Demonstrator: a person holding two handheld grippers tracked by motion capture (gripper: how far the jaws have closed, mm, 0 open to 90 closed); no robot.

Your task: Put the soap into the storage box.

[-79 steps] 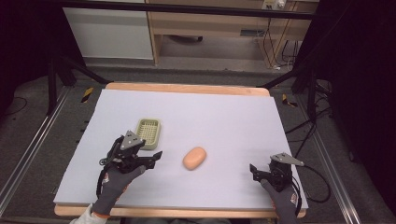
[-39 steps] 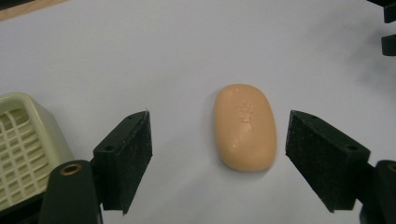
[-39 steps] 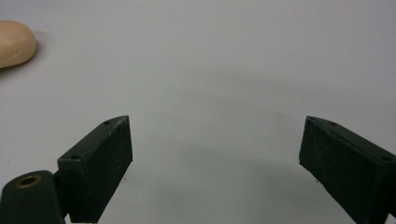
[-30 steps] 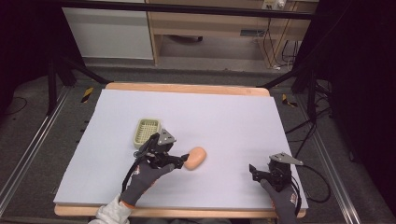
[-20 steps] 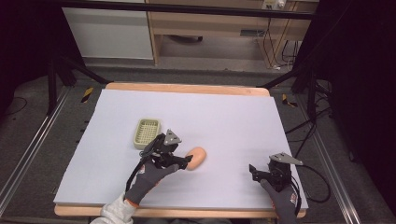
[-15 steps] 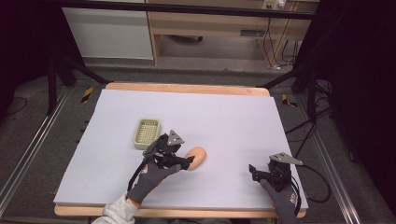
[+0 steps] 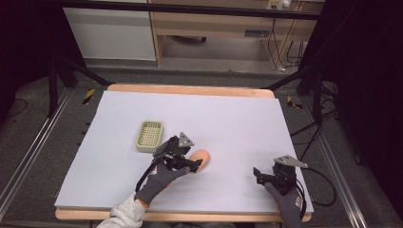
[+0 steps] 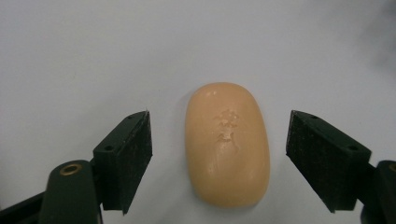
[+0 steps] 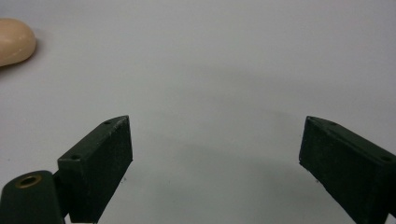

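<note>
Now straddling the soap (image 8: 227,144) with the left gripper (image 8: 218,163): jaws spread wide, one on each side, clear gaps to both, no contact. Soap flat on the bench (image 7: 228,118), its near end tucked under that gripper (image 7: 190,165) from above, so only the far end seen there. Just behind and left of it, a small green tray (image 7: 149,135). Right gripper (image 9: 215,163) also spread, holding nothing, resting well apart, soap (image 9: 14,41) cut off at its far left edge.

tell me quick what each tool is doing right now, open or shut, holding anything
Left tool: open, jaws on either side of the soap bar, not touching it.
Right tool: open, holding nothing, over bare table.
</note>
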